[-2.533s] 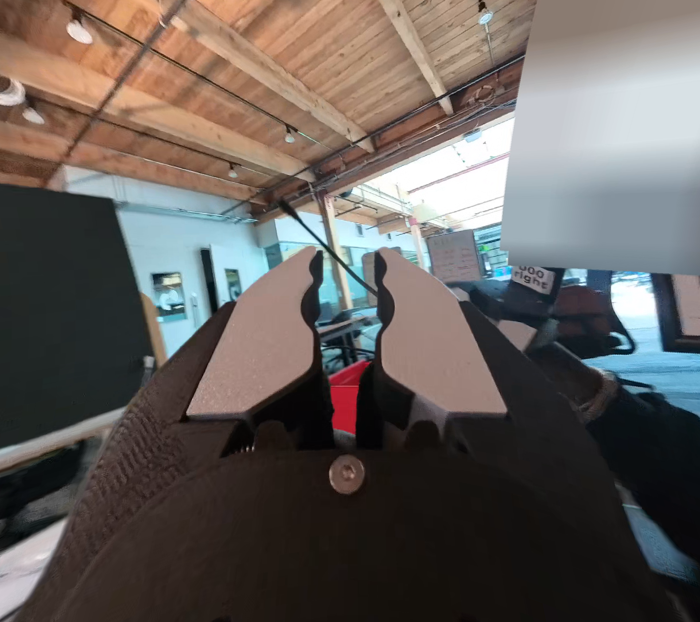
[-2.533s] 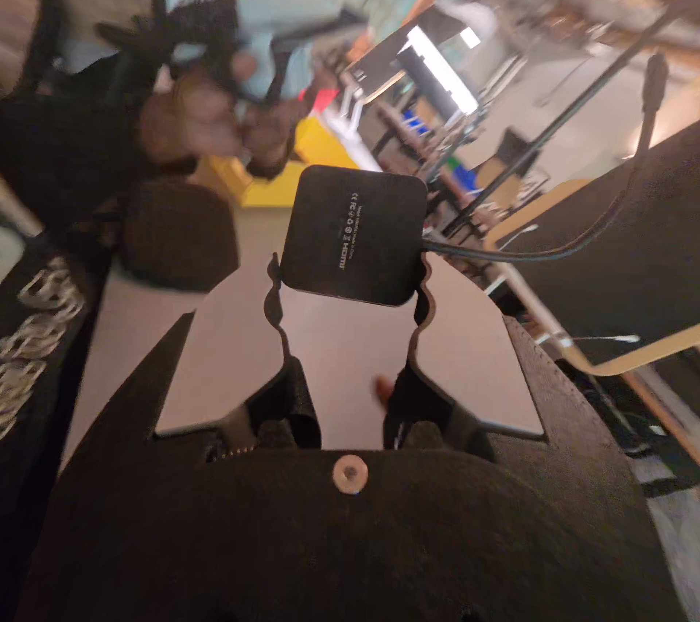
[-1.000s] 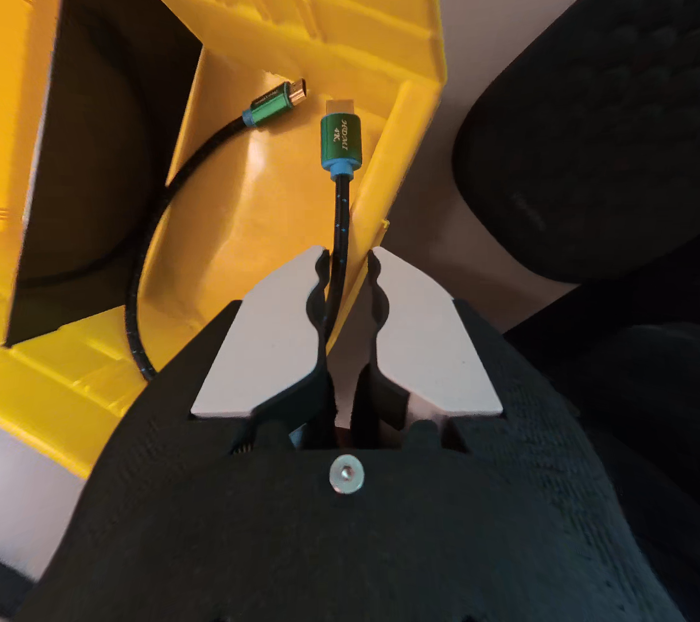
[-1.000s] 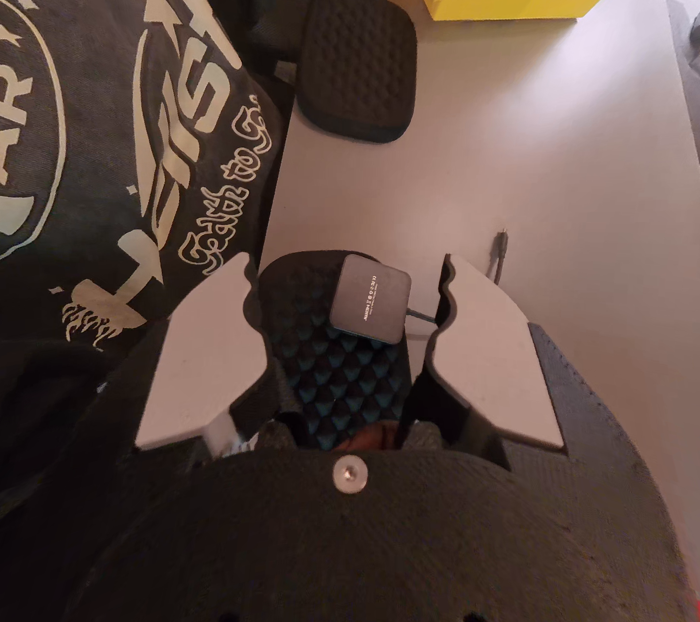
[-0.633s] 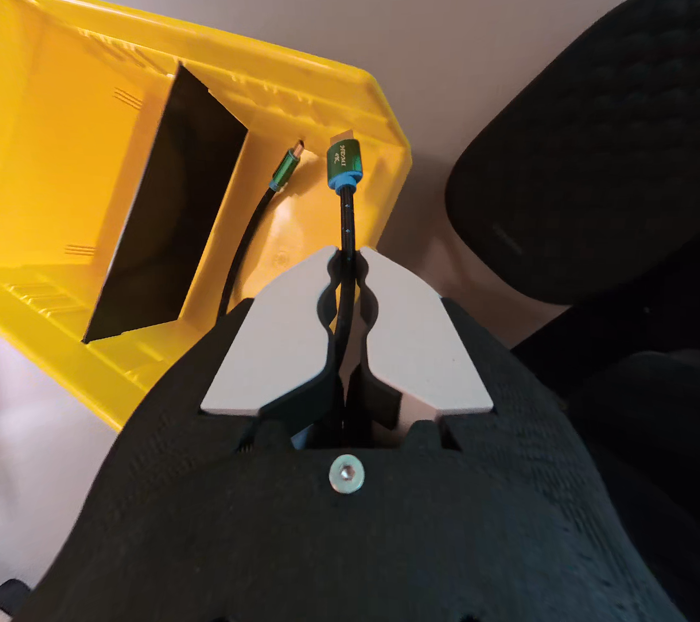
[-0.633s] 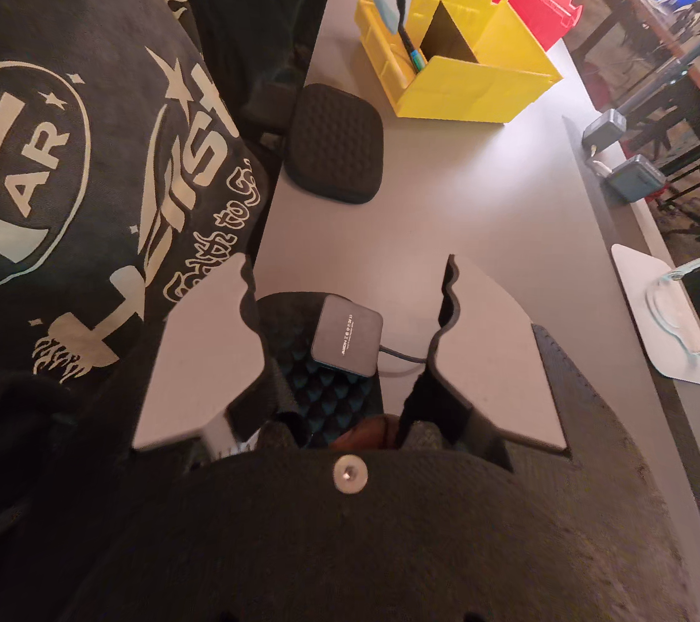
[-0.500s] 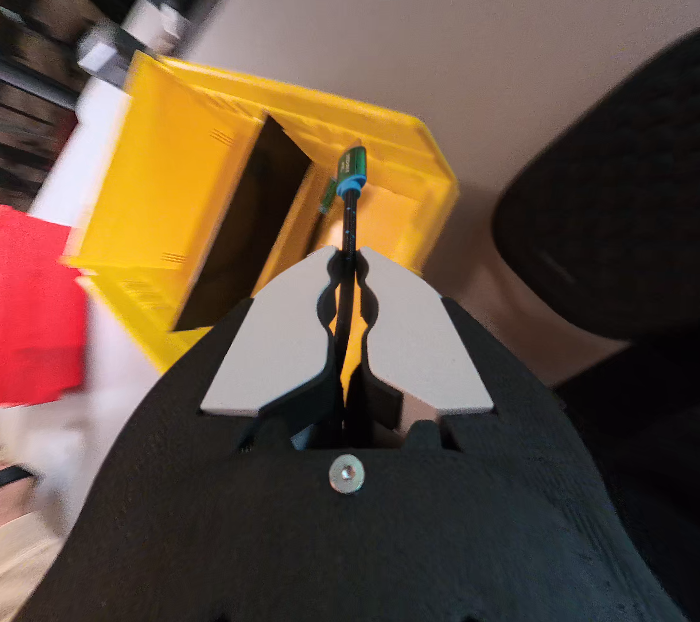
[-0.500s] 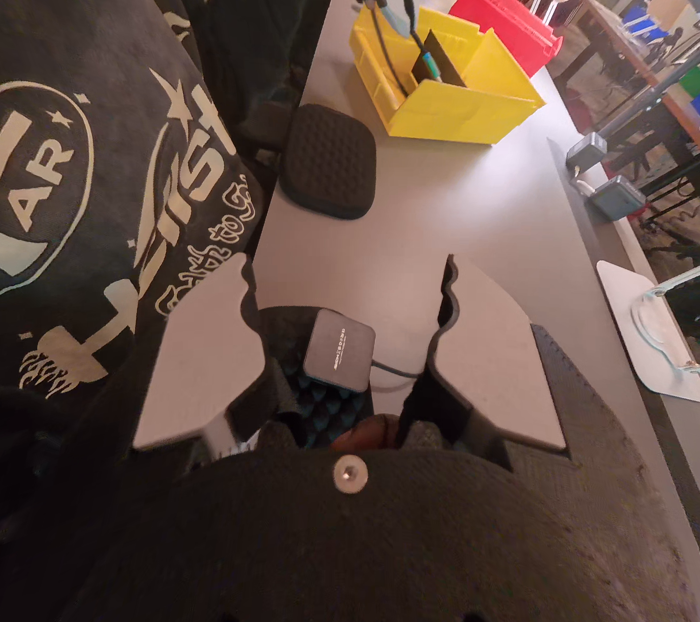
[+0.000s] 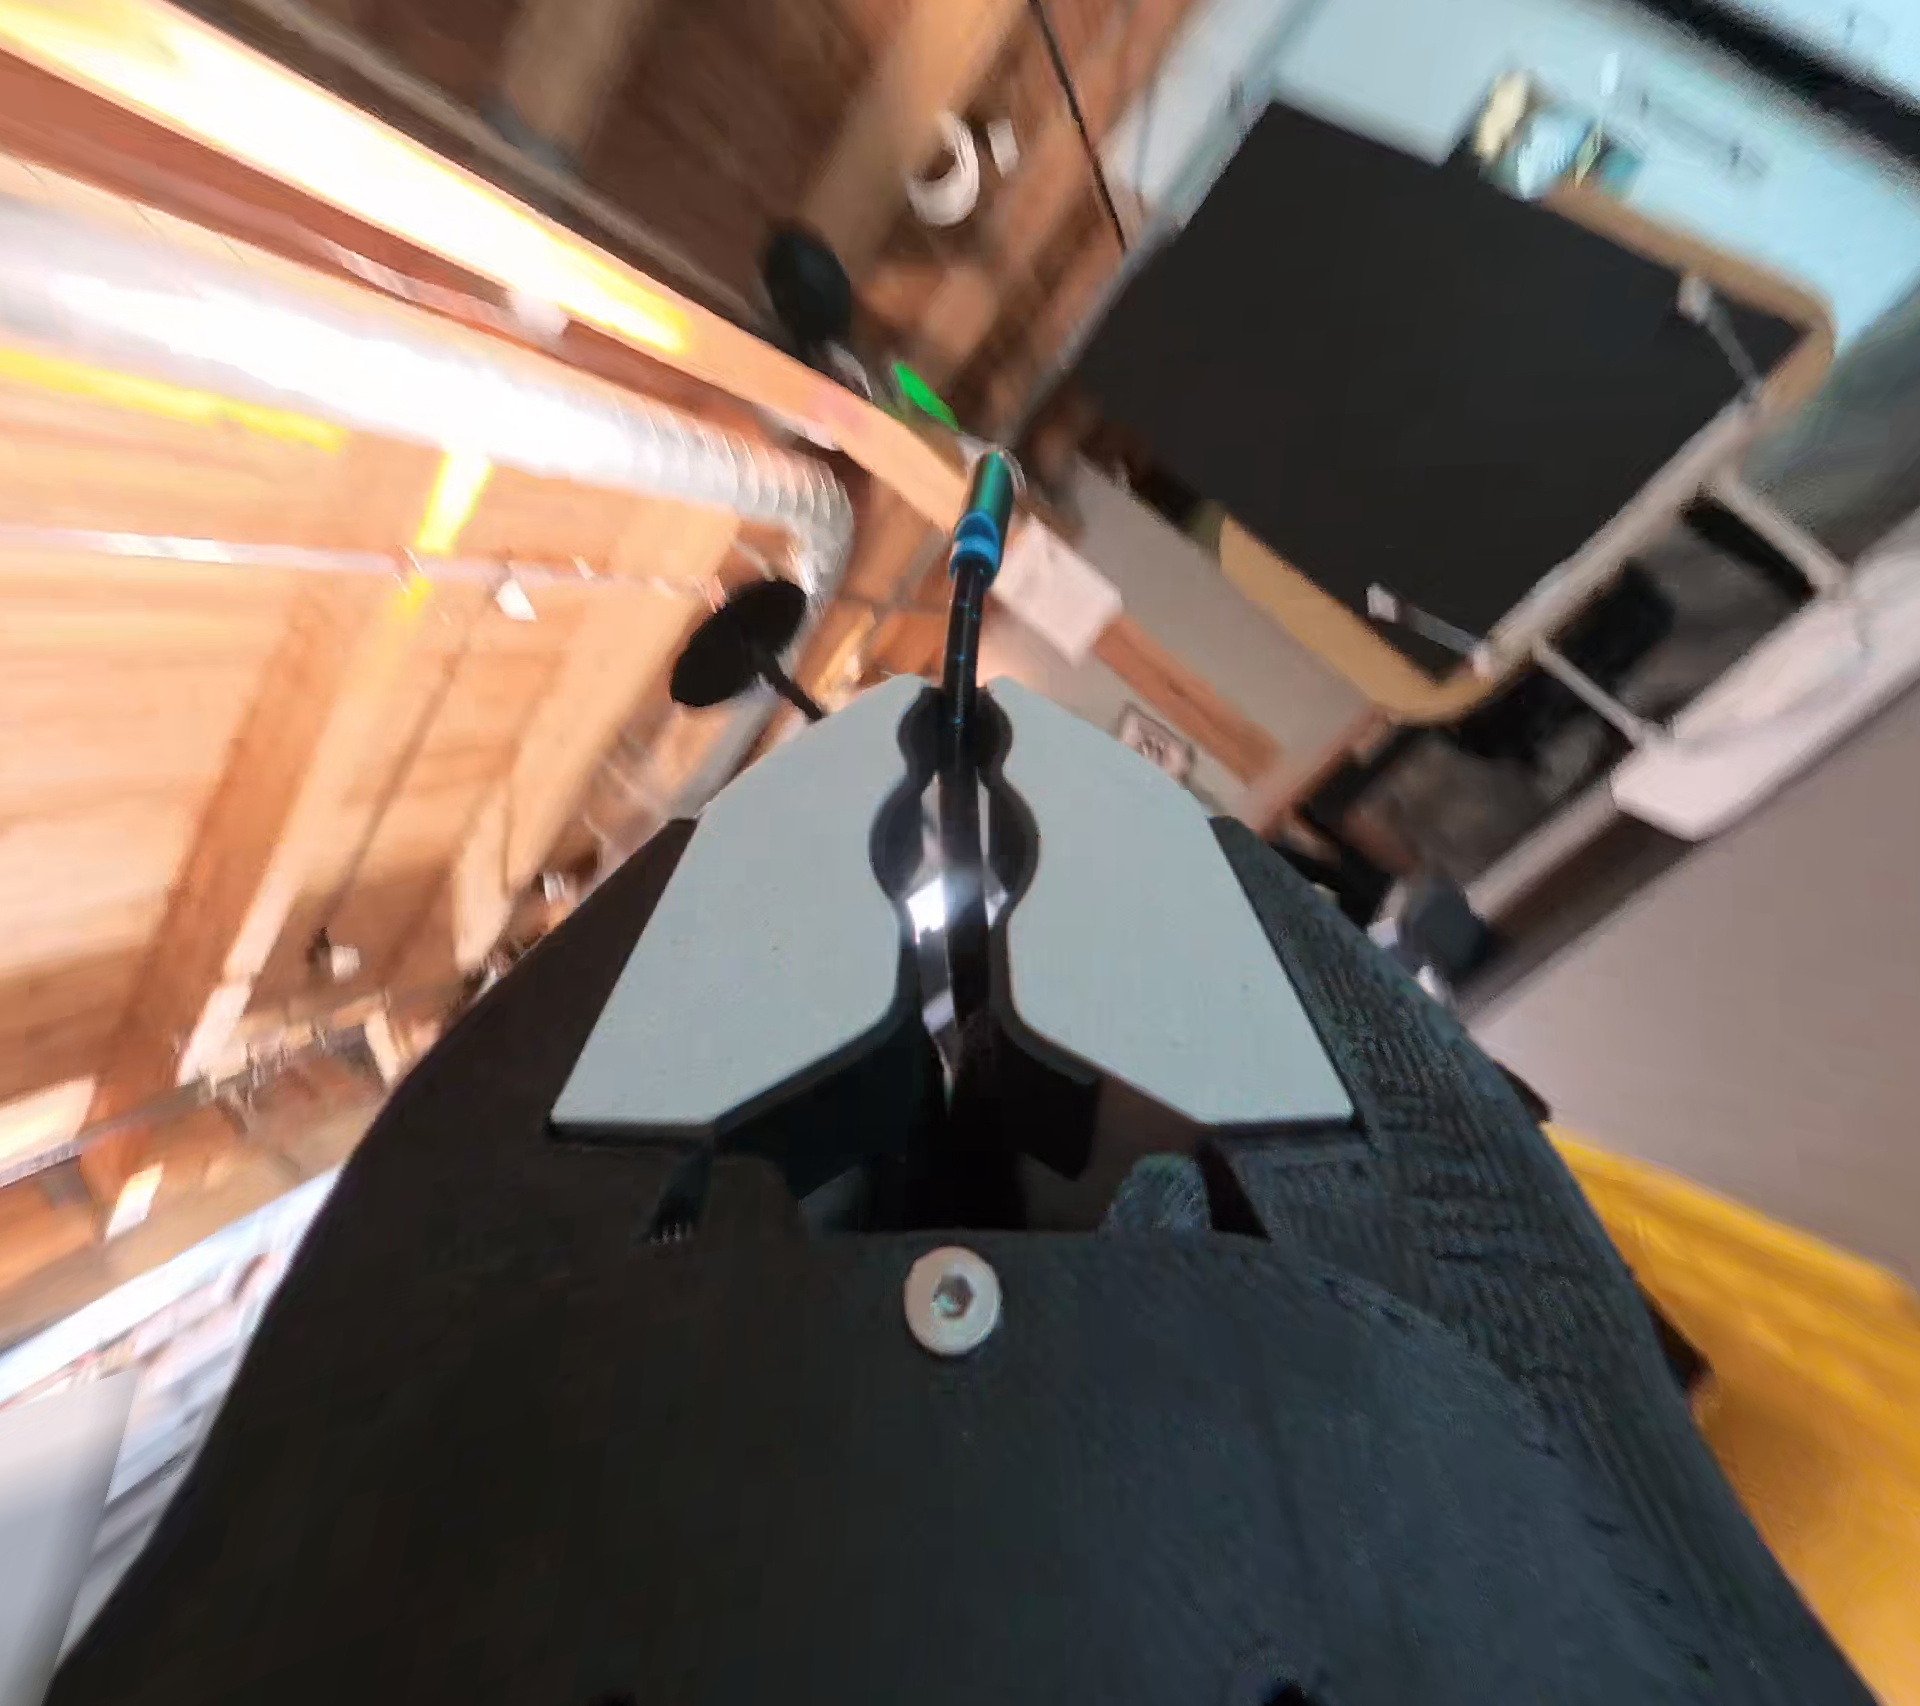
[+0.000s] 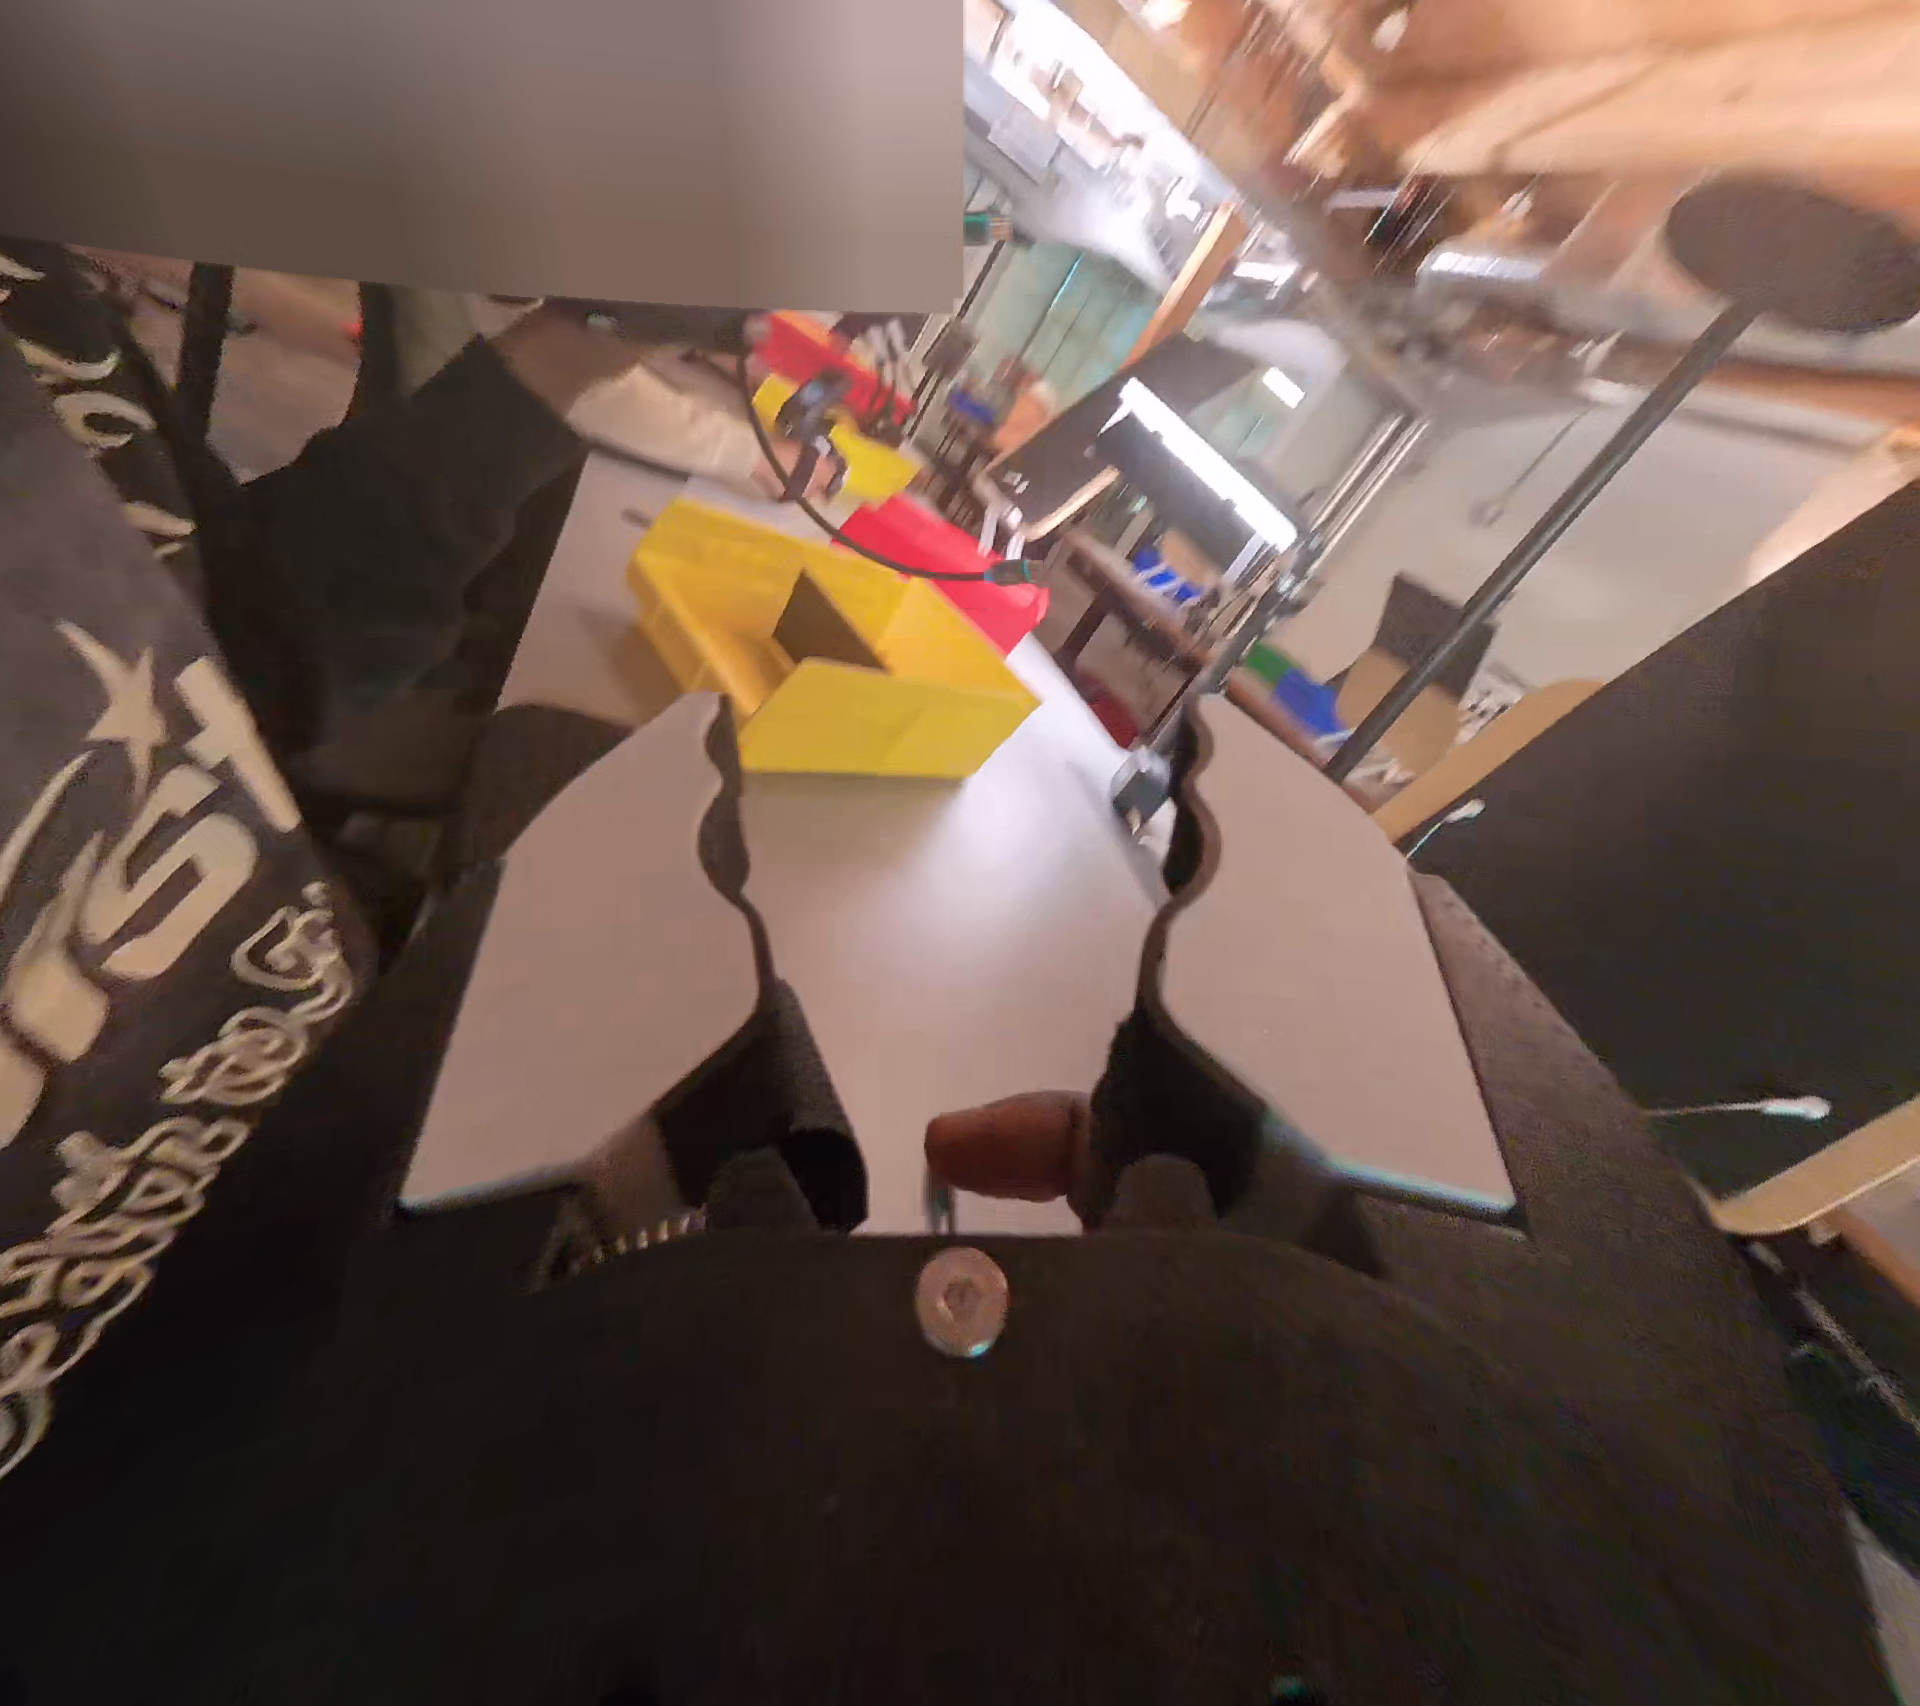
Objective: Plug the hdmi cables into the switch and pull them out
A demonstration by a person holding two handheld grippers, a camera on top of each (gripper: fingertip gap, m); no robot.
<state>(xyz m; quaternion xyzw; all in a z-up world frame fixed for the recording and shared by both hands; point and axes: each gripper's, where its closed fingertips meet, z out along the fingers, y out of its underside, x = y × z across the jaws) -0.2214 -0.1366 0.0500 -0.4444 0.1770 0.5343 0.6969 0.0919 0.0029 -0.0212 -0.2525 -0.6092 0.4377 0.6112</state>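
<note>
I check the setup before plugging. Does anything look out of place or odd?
Only one thing: the left gripper holds the cable by its cord, so the plug sticks out ahead unsupported. The right gripper is open, and the switch is out of view.

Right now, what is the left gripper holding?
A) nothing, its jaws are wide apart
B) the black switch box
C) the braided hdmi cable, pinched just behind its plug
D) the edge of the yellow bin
C: in the left wrist view the left gripper has its jaws closed on the hdmi cable, and the plug sticks out past the fingertips.
</note>
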